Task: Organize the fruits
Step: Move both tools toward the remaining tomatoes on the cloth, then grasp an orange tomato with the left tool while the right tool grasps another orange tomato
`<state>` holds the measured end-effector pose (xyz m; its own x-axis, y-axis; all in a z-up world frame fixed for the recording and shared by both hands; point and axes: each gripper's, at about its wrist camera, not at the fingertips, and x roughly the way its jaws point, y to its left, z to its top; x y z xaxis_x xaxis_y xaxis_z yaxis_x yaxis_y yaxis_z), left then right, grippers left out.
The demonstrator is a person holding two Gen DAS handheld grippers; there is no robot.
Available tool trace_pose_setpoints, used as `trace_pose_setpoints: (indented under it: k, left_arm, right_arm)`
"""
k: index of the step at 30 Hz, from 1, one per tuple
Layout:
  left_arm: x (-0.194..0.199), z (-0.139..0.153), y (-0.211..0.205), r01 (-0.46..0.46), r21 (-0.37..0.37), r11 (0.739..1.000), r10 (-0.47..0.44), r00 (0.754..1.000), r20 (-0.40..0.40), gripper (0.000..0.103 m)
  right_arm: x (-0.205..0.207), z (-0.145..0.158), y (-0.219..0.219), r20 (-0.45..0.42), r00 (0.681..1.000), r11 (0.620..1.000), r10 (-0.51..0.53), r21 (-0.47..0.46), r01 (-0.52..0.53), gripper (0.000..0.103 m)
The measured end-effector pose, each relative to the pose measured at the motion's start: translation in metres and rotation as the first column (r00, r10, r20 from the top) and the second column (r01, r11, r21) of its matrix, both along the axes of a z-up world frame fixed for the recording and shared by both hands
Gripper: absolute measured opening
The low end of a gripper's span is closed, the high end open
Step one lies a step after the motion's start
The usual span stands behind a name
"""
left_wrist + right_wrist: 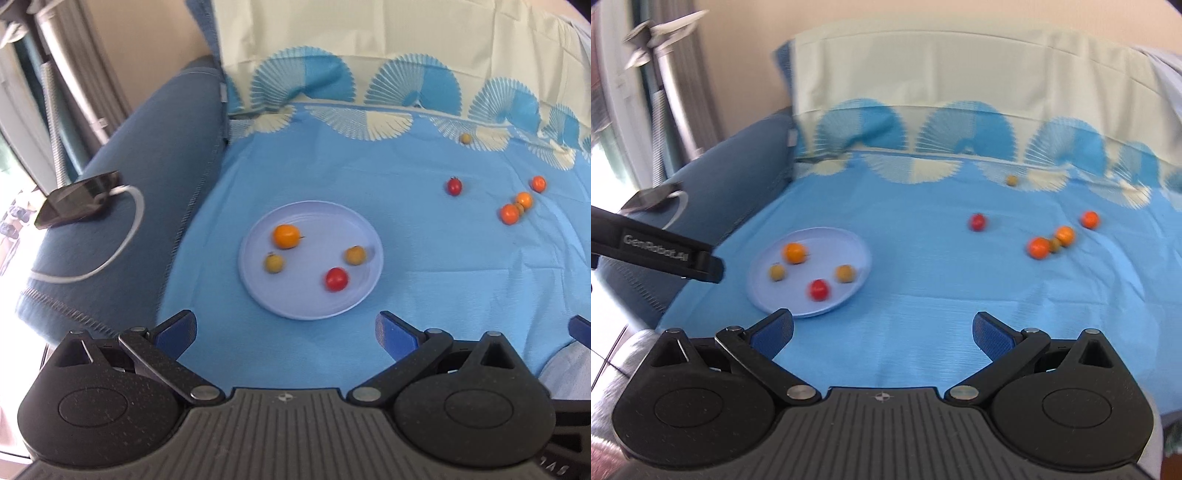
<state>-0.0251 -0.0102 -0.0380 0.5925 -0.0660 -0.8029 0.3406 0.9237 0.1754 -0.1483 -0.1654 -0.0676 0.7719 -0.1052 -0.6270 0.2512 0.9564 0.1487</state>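
A pale lilac plate (258,291) (857,247) lies on the blue cloth, holding an orange tomato (285,236) (794,253), two yellowish ones (273,262) (355,255) and a red one (336,279) (818,290). Loose on the cloth to the right are a red tomato (454,185) (977,222), three orange ones (510,213) (524,199) (538,183) (1039,247), and a small yellowish one (465,138) (1011,180) farther back. My left gripper (285,328) is open just before the plate's near rim. My right gripper (882,330) is open over bare cloth right of the plate. Both hold nothing.
A blue sofa arm (147,155) at the left carries dark sunglasses (79,197) and a white cable (110,254). A cream and blue fan-patterned backrest (369,81) rises behind the cloth. The other gripper's black body (661,254) juts in at the left of the right wrist view.
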Motion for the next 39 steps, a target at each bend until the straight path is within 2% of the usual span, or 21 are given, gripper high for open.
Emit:
trace_pose_setpoints:
  k: [6,11,15,20,23,25,28,34,36,37,38,39]
  left_arm:
    - [0.034,-0.013,-0.068,0.069,-0.016,0.998,-0.069,0.997,-0.046,0.103]
    - [0.063,-0.034,-0.145,0.159,-0.02,0.987,-0.16,0.982,-0.1,0.103]
    - [0.082,-0.058,-0.219,0.273,-0.041,0.961,-0.276,0.952,-0.136,0.103]
    - [0.097,-0.103,-0.318,0.427,-0.043,0.903,-0.428,0.89,-0.158,0.103]
    - [0.108,-0.135,-0.365,0.498,-0.052,0.866,-0.497,0.842,-0.207,0.103]
    - [0.114,-0.153,-0.388,0.522,-0.03,0.852,-0.516,0.83,-0.213,0.103]
    - [0.124,-0.176,-0.407,0.527,-0.006,0.85,-0.515,0.828,-0.223,0.102]
    - [0.146,-0.196,-0.417,0.504,-0.034,0.863,-0.493,0.825,-0.278,0.102]
    - [0.148,-0.2,-0.415,0.503,-0.046,0.863,-0.492,0.816,-0.305,0.098]
    - [0.146,-0.199,-0.414,0.502,-0.038,0.864,-0.491,0.824,-0.284,0.09]
    - [0.144,-0.196,-0.412,0.513,-0.044,0.857,-0.506,0.823,-0.258,0.071]
    - [0.141,-0.192,-0.409,0.527,-0.058,0.848,-0.524,0.817,-0.239,0.056]
  right_arm:
    - [0.002,-0.021,-0.065,-0.011,0.981,0.981,-0.192,-0.004,0.192,0.102]
    - [0.009,-0.047,-0.138,-0.006,0.934,0.933,-0.357,-0.037,0.357,0.102]
    - [0.02,-0.07,-0.208,-0.005,0.89,0.887,-0.456,-0.079,0.454,0.102]
    - [0.039,-0.099,-0.301,-0.051,0.853,0.854,-0.519,-0.039,0.518,0.102]
    - [0.057,-0.115,-0.342,-0.059,0.861,0.863,-0.505,0.0,0.506,0.102]
    - [0.075,-0.123,-0.363,-0.049,0.876,0.877,-0.48,-0.002,0.48,0.102]
    - [0.113,-0.137,-0.392,-0.031,0.899,0.899,-0.437,-0.031,0.437,0.102]
    - [0.181,-0.171,-0.425,-0.045,0.937,0.938,-0.347,-0.011,0.347,0.102]
    - [0.198,-0.181,-0.43,-0.061,0.94,0.942,-0.336,-0.015,0.336,0.102]
    - [0.204,-0.185,-0.429,-0.057,0.94,0.942,-0.336,-0.043,0.333,0.102]
    - [0.207,-0.187,-0.427,-0.049,0.944,0.944,-0.326,-0.078,0.321,0.095]
    - [0.208,-0.186,-0.424,-0.038,0.952,0.948,-0.305,-0.11,0.299,0.074]
